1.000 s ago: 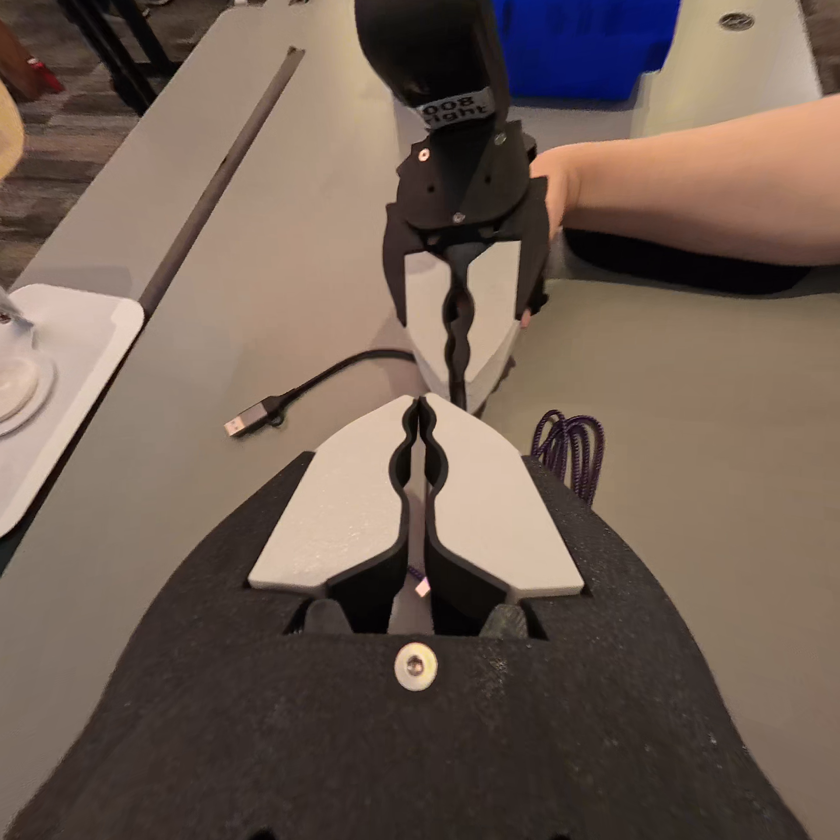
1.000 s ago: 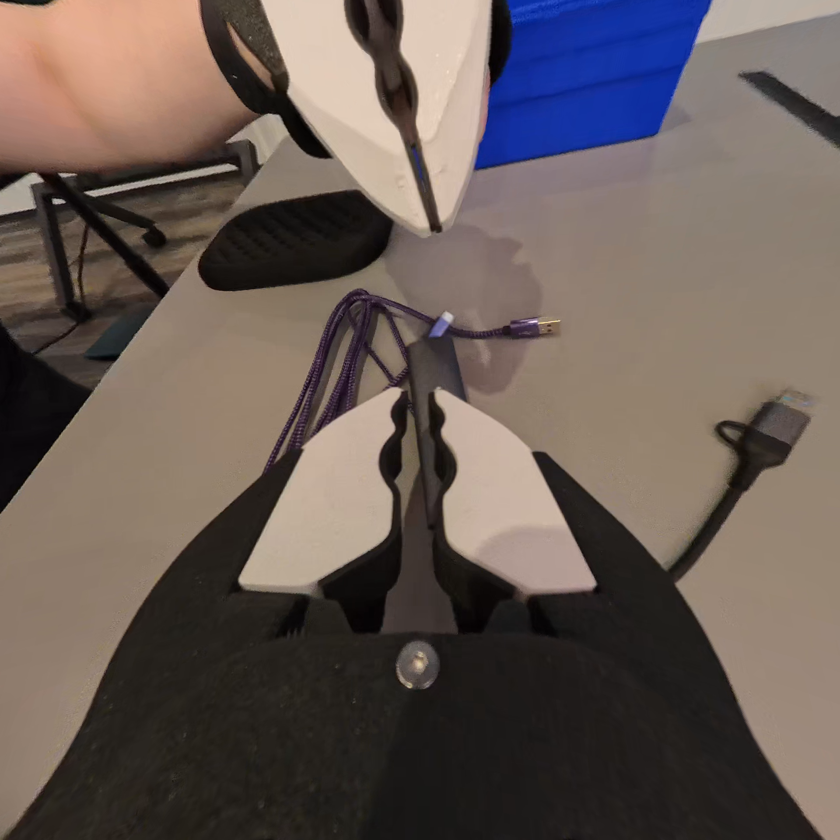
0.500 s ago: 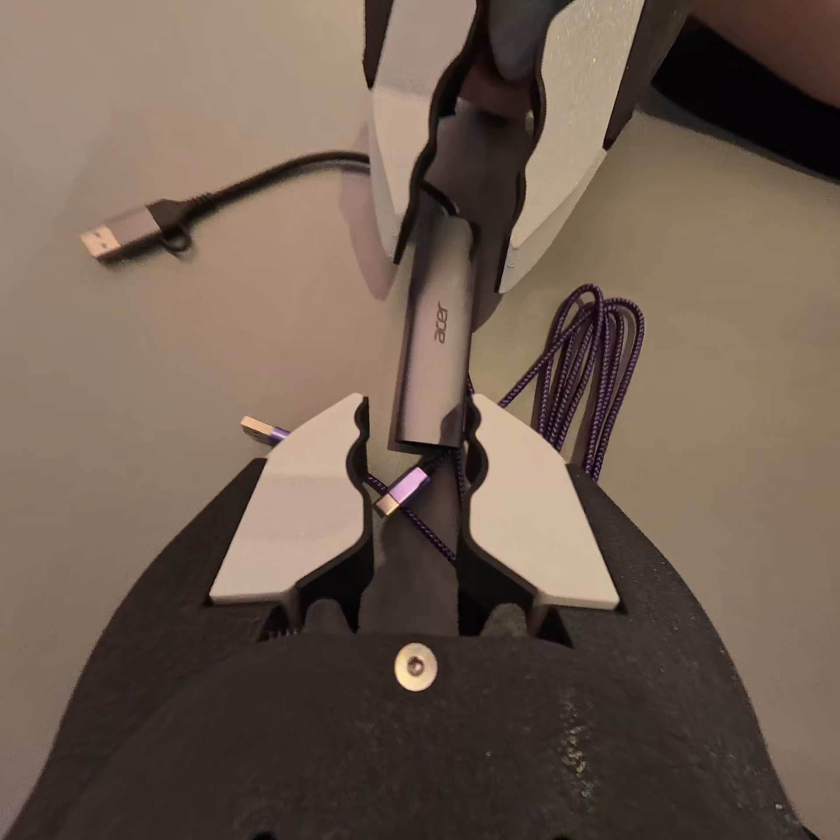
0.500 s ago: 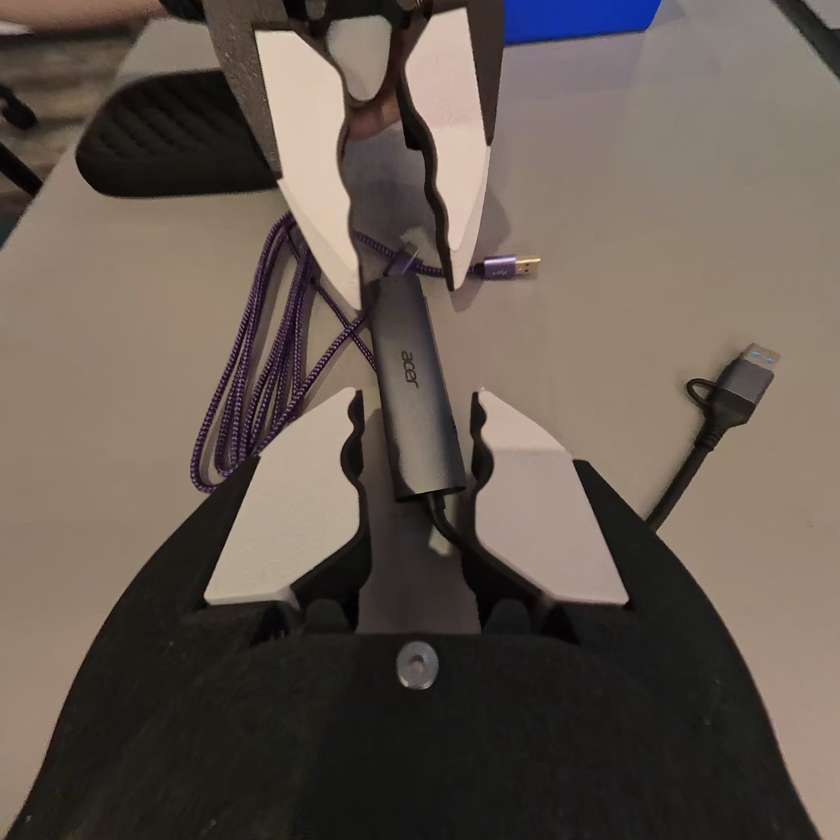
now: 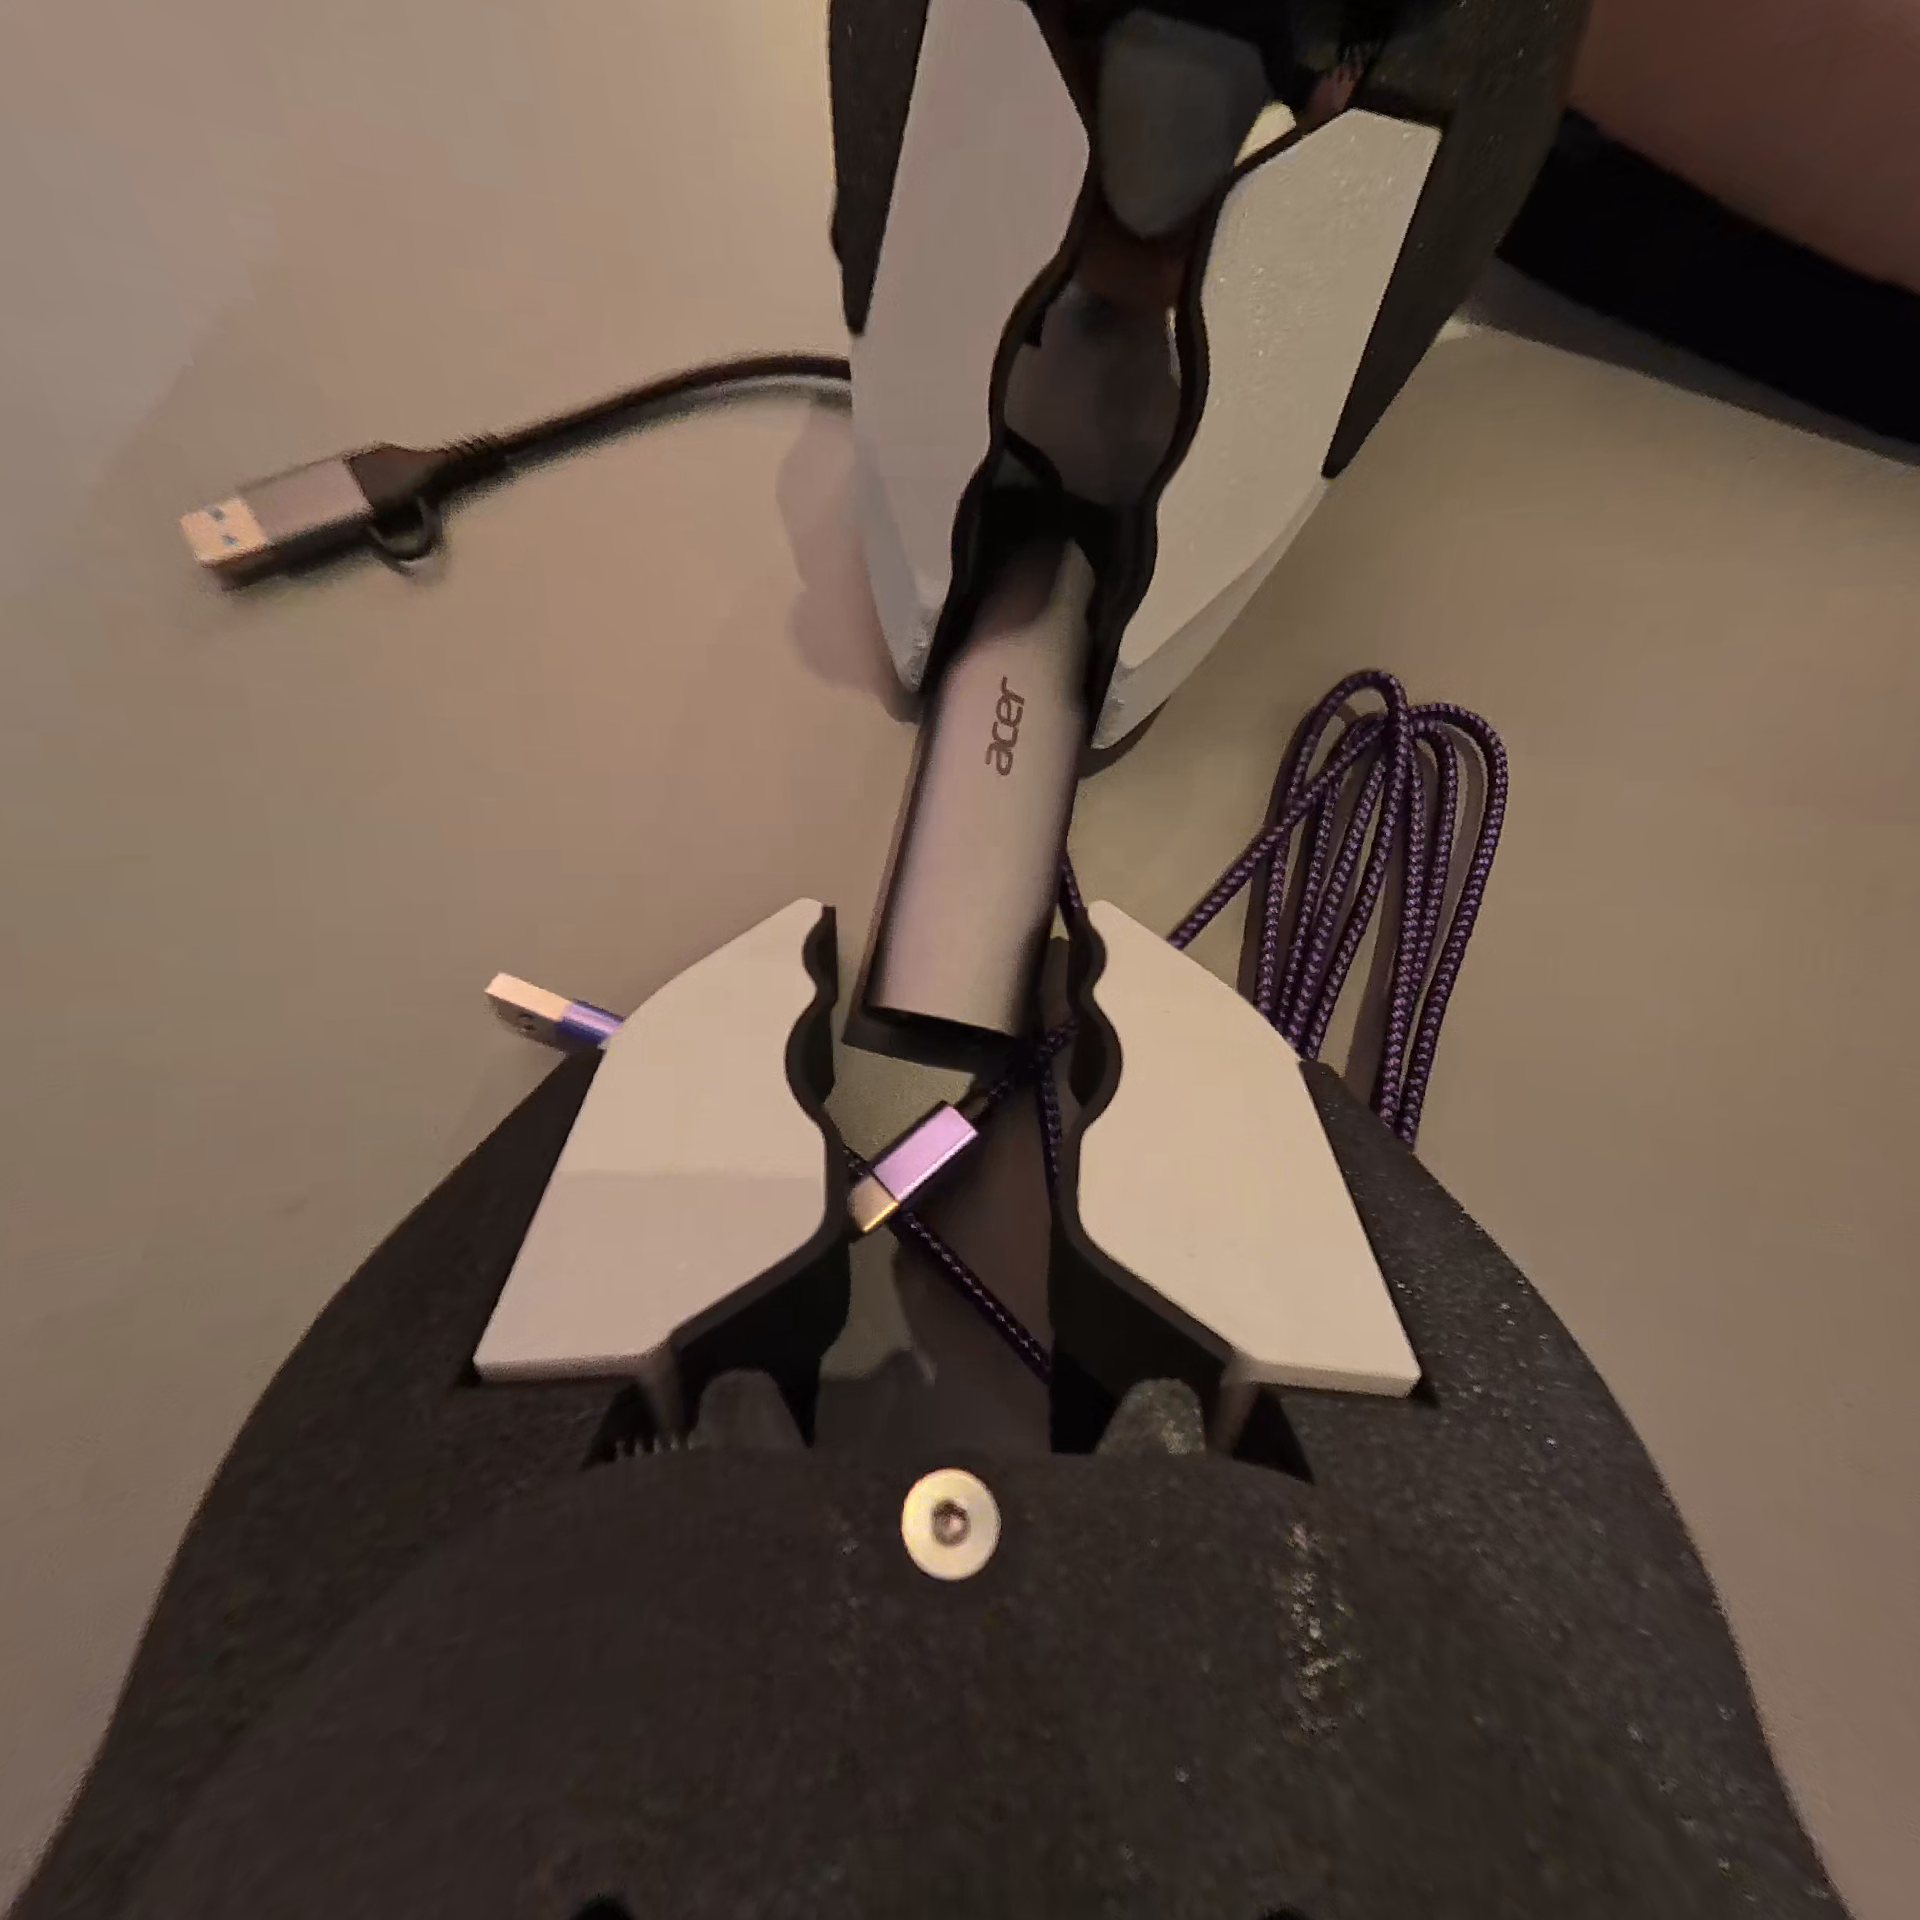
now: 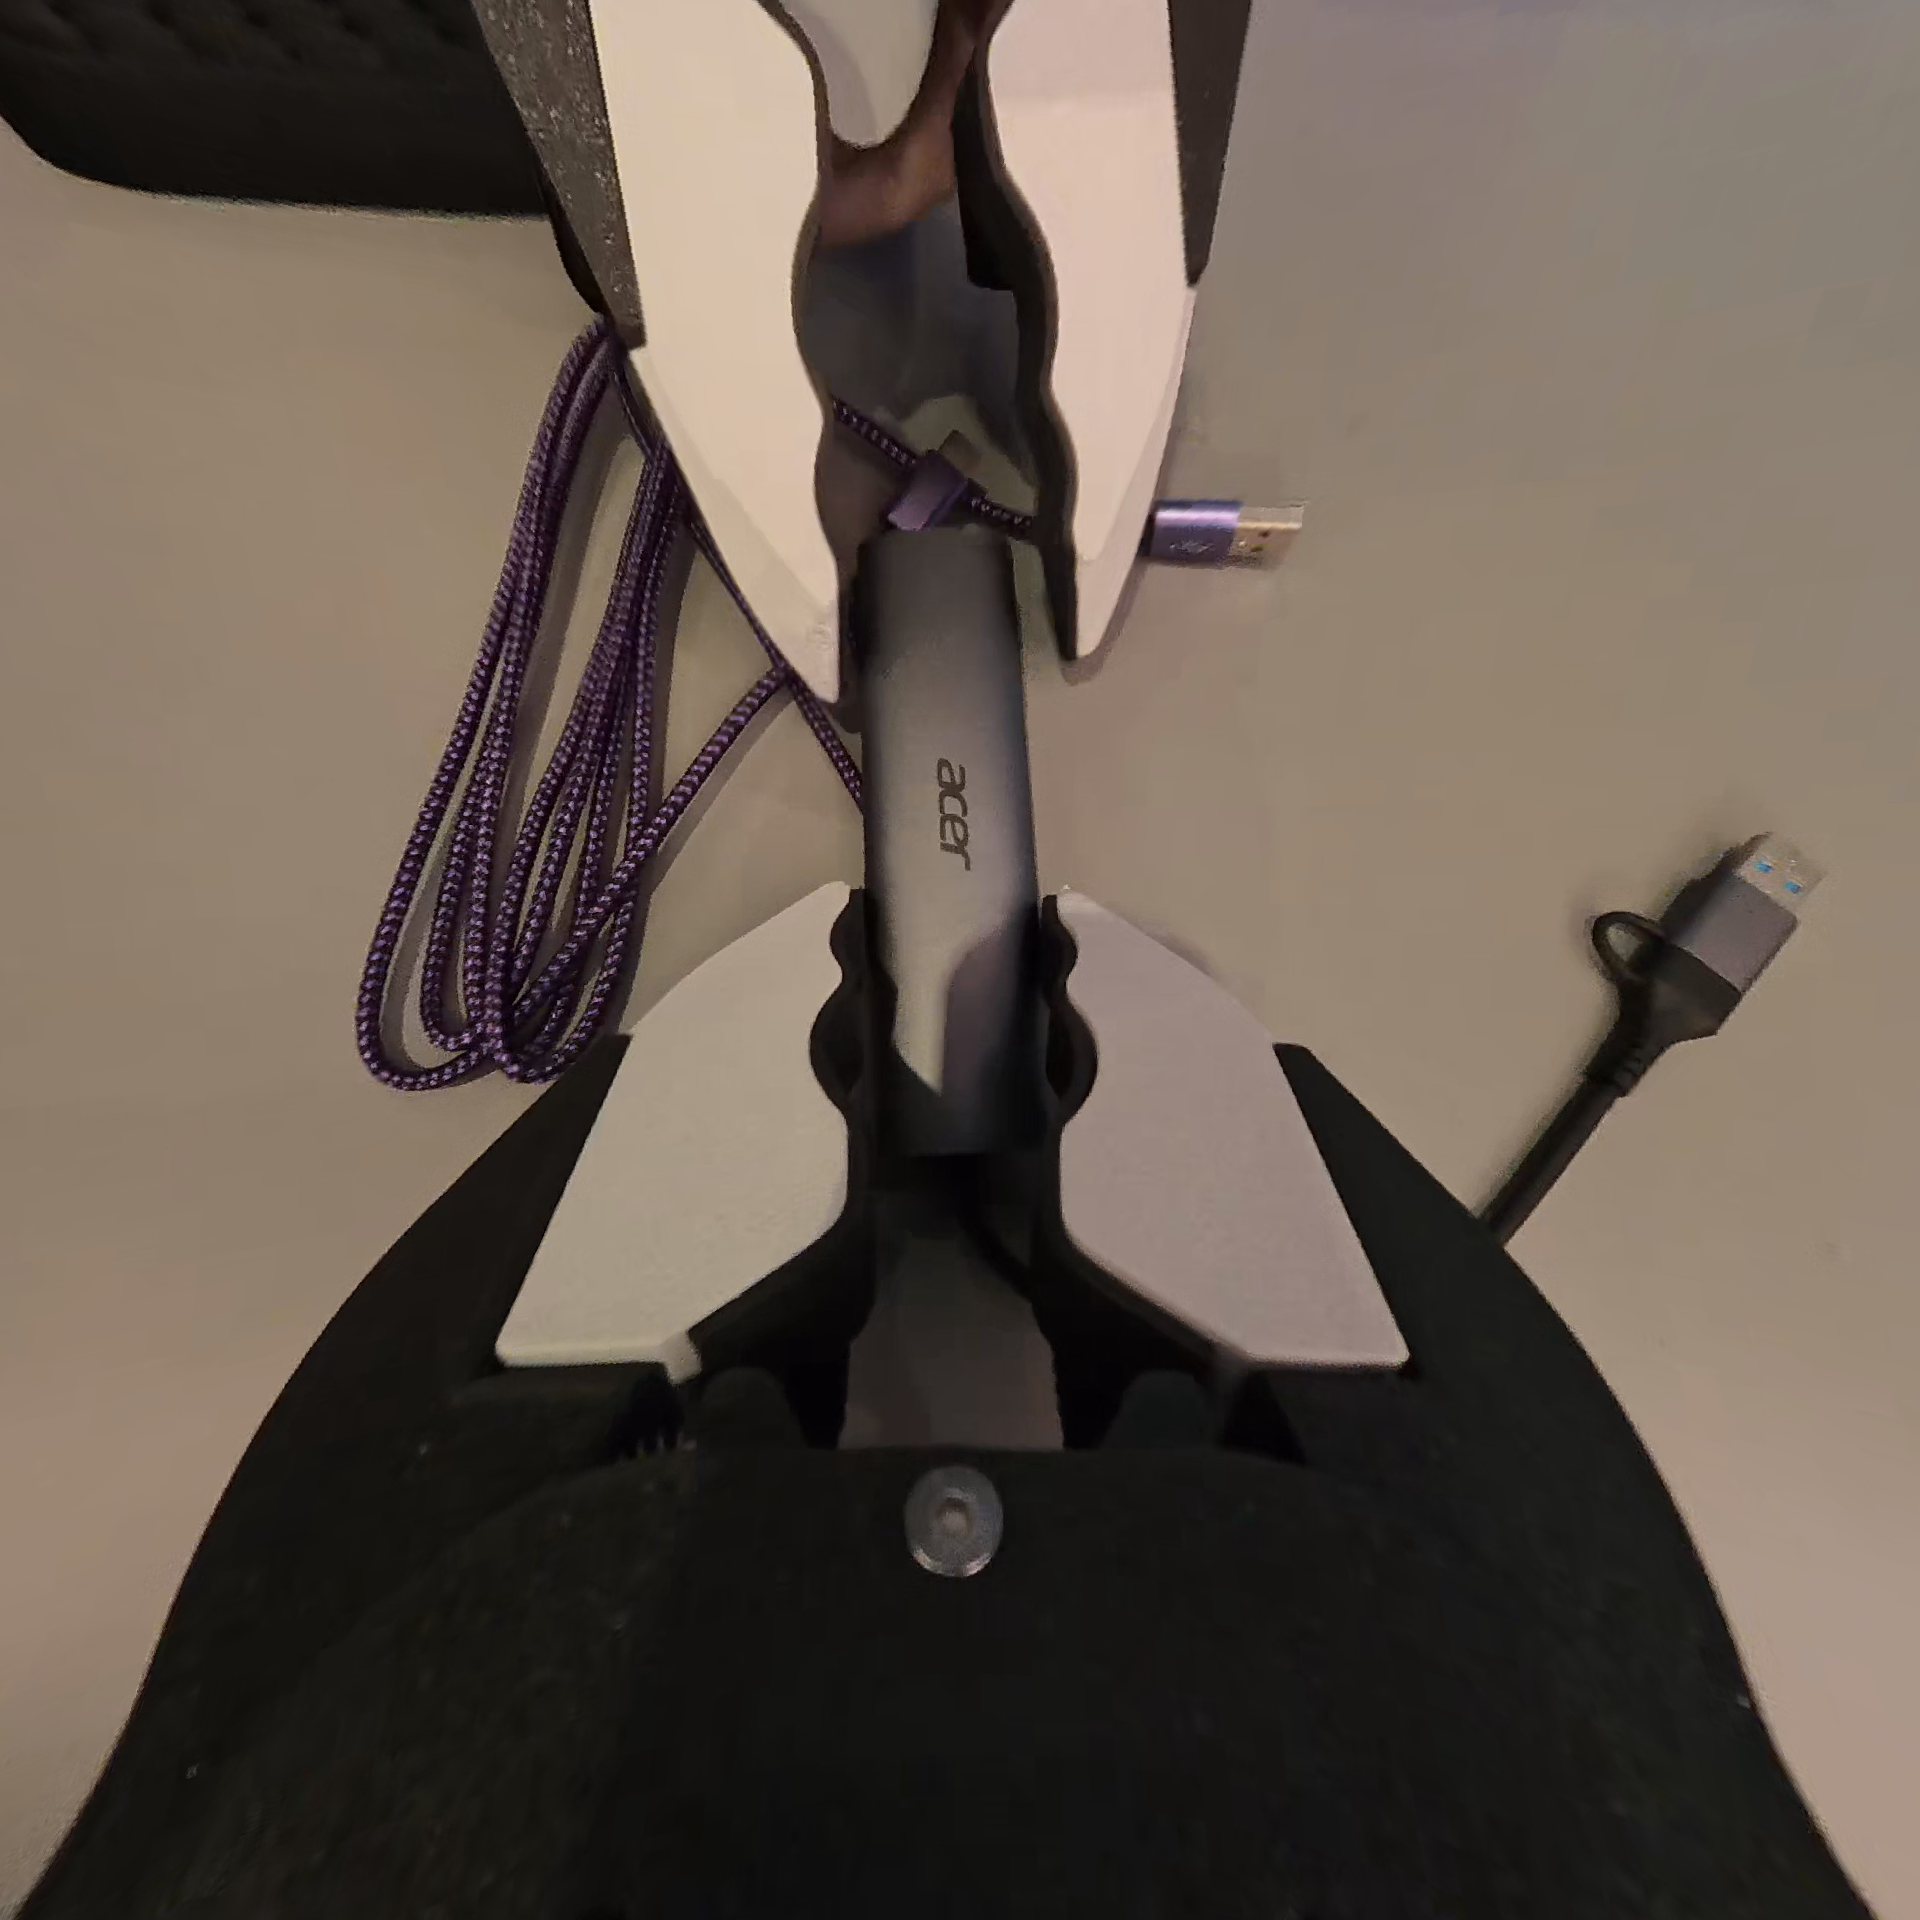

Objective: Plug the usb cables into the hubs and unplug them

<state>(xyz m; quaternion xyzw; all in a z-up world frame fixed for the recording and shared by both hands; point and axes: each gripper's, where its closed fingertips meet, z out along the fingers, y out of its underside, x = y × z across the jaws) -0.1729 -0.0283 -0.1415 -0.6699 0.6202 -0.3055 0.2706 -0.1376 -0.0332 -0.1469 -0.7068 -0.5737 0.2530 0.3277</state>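
Jaws of the right gripper (image 6: 951,914) clamp the grey hub (image 6: 951,831); left gripper (image 5: 951,930) jaws stand apart around its other end on the worktop (image 5: 416,779).

Right gripper (image 6: 951,914) jaws narrowed from wide apart onto the grey hub (image 6: 951,831).

A brand word is printed in dark letters along the grey hub (image 5: 977,831) (image 6: 951,821); no other txt.
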